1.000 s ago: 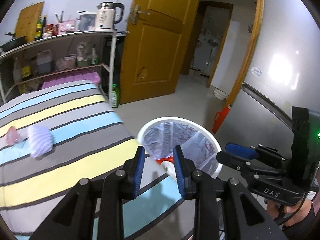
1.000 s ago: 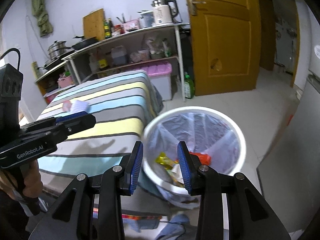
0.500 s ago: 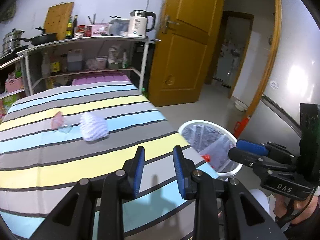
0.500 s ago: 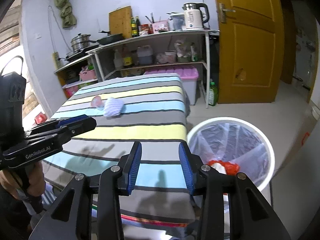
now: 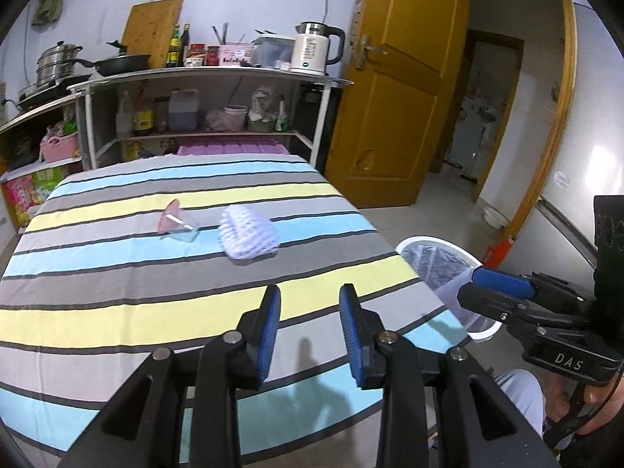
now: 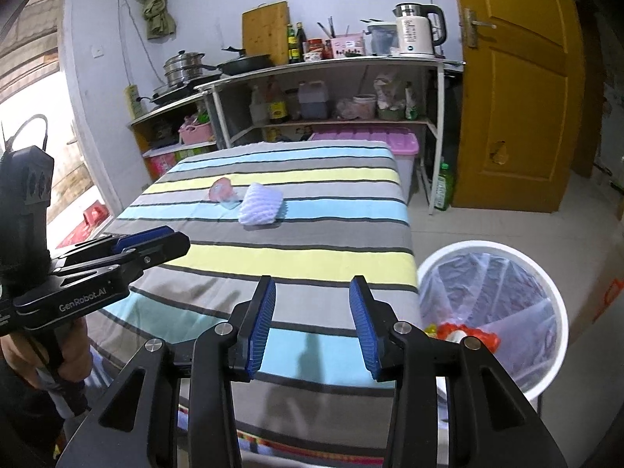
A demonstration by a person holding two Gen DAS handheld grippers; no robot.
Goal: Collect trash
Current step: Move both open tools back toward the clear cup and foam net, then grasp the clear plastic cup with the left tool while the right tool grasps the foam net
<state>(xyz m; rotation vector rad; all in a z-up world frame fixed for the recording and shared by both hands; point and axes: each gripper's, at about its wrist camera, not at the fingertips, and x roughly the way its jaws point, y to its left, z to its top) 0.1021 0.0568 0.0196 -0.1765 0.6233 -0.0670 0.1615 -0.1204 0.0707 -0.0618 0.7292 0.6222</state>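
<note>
Trash: a white foam net sleeve and a pink wrapper lay just beside each other on the striped tablecloth, well ahead of both grippers.
Change: a second before, both cameras looked down into the bin; they had since swung over to the table.
Left gripper: angled down over the table's near edge, jaws just opened a little, nothing between them.
Right gripper: angled down likewise, fingers apart and empty, a hand gripping the left tool's handle at the side.
Bin: white, bag-lined, on the floor beside the table, with red and yellow wrappers at its bottom.
</note>
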